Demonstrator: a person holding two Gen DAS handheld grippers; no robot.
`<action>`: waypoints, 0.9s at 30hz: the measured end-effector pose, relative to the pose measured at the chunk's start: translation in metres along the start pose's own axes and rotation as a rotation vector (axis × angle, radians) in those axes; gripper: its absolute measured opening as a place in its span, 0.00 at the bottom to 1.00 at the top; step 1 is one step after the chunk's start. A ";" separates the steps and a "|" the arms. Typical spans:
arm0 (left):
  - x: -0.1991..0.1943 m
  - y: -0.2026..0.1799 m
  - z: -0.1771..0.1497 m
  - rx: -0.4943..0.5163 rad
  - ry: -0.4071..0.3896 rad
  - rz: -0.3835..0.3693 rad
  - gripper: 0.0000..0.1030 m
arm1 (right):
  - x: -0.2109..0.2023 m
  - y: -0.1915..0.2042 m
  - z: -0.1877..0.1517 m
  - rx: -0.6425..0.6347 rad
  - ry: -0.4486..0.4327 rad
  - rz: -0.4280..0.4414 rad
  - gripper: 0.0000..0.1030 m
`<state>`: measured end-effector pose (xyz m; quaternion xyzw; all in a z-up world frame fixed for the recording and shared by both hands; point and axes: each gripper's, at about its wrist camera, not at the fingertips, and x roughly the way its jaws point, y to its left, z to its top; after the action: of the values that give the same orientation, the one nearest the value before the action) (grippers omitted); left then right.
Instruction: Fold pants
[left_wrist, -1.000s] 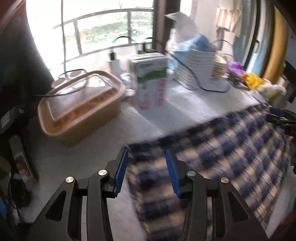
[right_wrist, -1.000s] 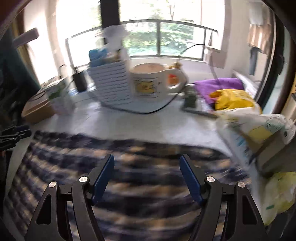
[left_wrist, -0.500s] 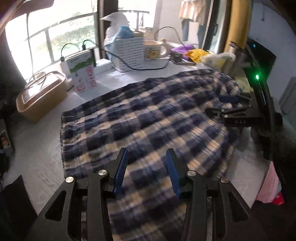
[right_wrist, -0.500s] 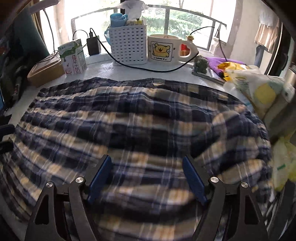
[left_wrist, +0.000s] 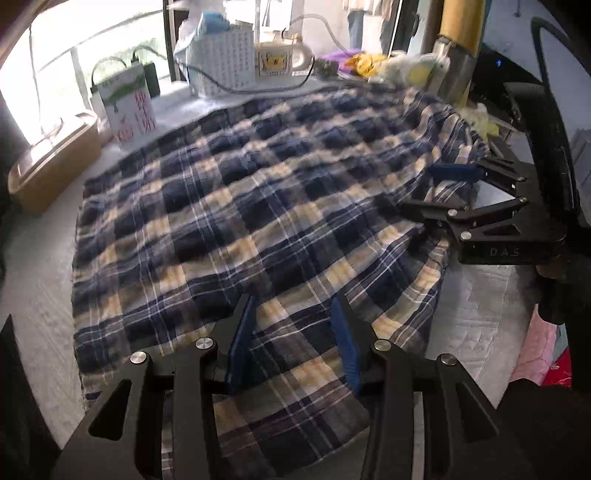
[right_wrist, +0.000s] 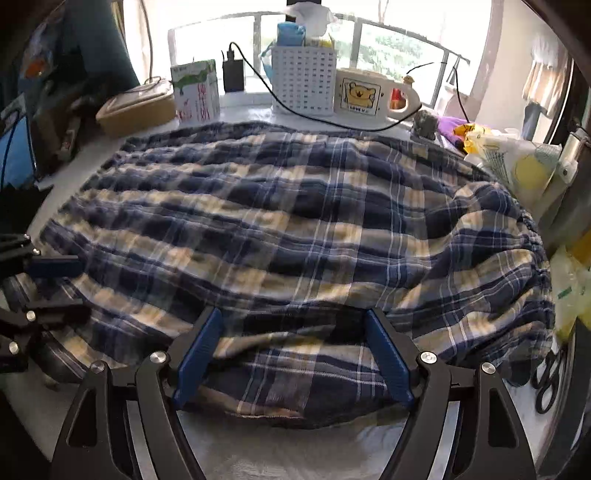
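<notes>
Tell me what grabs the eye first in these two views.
The blue, navy and cream plaid pants dominate, spread rumpled over most of the white table. Both grippers hang over the near edge with jaws open: the left gripper toward the pants' left end, the right gripper toward the gathered right end. Behind, a white perforated basket and a bear-print mug stand by the bright window.

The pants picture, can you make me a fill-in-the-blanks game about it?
1. The pants lie spread on the table and have a ____ pattern.
2. The mug by the window shows a yellow ____.
3. The basket left of the mug is coloured ____.
4. Both the left hand-held gripper and the right hand-held gripper have jaws that stand ____.

Missing words: plaid; bear; white; open
</notes>
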<state>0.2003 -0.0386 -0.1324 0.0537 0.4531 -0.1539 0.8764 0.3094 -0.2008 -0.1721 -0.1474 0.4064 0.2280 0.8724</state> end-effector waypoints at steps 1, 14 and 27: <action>-0.001 0.000 -0.001 0.000 -0.002 0.002 0.45 | -0.001 -0.002 -0.001 0.003 0.001 0.005 0.78; -0.006 0.009 -0.013 -0.012 0.015 0.021 0.53 | -0.031 -0.015 -0.031 -0.040 0.017 0.045 0.80; -0.001 -0.020 -0.009 0.043 0.036 0.028 0.53 | -0.027 -0.036 -0.038 -0.007 0.009 0.003 0.80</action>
<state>0.1867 -0.0551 -0.1358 0.0815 0.4648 -0.1503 0.8688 0.2887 -0.2562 -0.1728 -0.1510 0.4098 0.2303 0.8696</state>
